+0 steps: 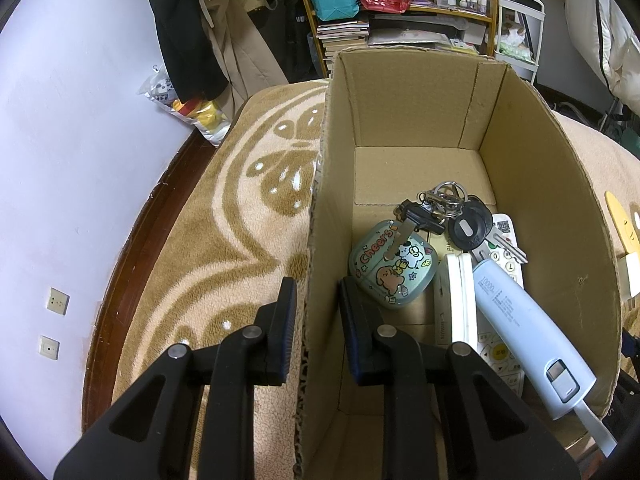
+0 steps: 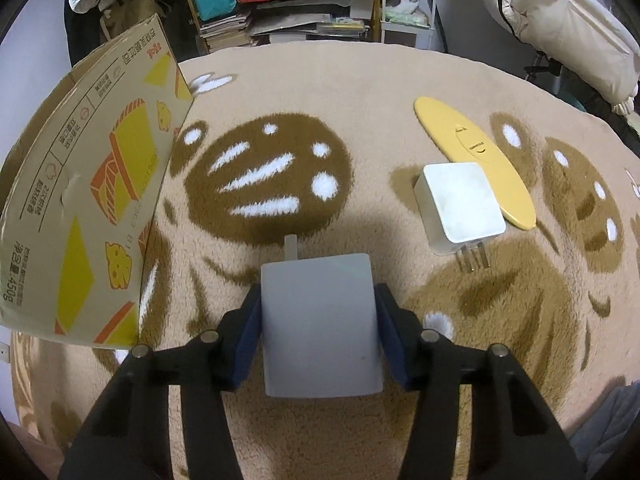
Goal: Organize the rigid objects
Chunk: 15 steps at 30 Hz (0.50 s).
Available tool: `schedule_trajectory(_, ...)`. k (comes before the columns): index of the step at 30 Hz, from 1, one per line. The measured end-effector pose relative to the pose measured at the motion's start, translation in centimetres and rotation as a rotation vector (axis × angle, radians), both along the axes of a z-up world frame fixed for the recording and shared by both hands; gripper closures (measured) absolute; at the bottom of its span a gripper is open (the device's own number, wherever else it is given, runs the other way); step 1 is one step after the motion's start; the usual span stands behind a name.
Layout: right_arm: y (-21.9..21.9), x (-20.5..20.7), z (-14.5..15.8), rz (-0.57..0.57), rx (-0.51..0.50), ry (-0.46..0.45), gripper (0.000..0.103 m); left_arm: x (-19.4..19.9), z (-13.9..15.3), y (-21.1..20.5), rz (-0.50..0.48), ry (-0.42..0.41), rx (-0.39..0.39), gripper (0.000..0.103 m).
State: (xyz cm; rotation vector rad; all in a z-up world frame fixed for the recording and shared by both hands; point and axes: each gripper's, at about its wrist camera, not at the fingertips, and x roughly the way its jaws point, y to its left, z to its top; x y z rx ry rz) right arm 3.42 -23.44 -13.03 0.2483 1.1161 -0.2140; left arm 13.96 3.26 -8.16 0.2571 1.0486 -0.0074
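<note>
While the cardboard box [image 1: 400,120] wall is pinched by the left gripper [image 1: 318,300] fingers, a white charger block [image 2: 320,324] on the patterned blanket [image 2: 360,80] is clamped between the right gripper [image 2: 318,320] fingers.

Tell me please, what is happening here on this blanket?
A person is sorting small things into a brown cardboard box. The left gripper is clamped on the box's side wall. The right gripper has a grey square charger block between its pads. A white plug adapter and a yellow oval remote lie on the blanket.
</note>
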Motion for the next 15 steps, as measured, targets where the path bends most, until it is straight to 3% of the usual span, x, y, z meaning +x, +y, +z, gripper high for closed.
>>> schedule_trajectory(15, 0.08, 0.85, 0.04, -0.017, 0.009, -0.022, 0.047, -0.02, -0.09, -0.15, -0.002, -0.002, 0.009, 0.081)
